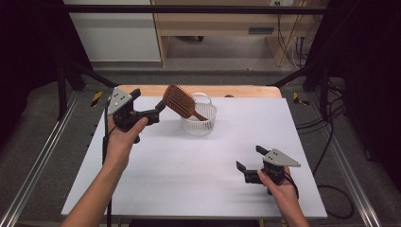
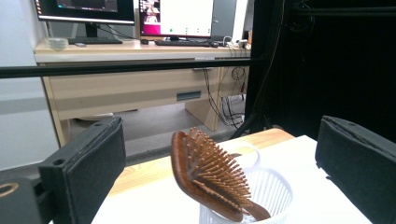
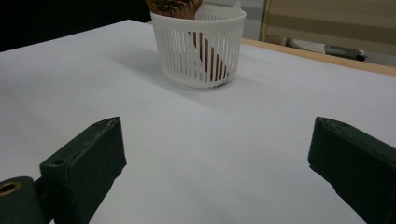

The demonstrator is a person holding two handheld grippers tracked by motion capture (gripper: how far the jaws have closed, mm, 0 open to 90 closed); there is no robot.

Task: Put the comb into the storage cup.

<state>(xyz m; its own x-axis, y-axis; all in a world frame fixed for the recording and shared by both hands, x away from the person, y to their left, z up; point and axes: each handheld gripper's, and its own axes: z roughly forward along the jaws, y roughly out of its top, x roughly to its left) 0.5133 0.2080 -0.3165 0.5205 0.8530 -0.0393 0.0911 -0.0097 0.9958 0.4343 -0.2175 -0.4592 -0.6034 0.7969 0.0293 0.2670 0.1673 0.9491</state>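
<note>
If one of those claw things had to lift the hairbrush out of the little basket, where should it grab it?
Probably by the brush head. Its handle sits down inside the white basket, while the oval head leans up and out over the rim toward the left gripper. That gripper, jaws open beside it, could close across the head's thin edges from the left; the bristle face looks a poorer hold.

- A brown wooden paddle hairbrush sits handle-down in a small white slatted plastic basket, head leaning out to the left.
- Left gripper hangs just beside the brush head; can't tell if it touches.
- Right gripper is low over the white table top, jaws spread, well apart from the basket.
</note>
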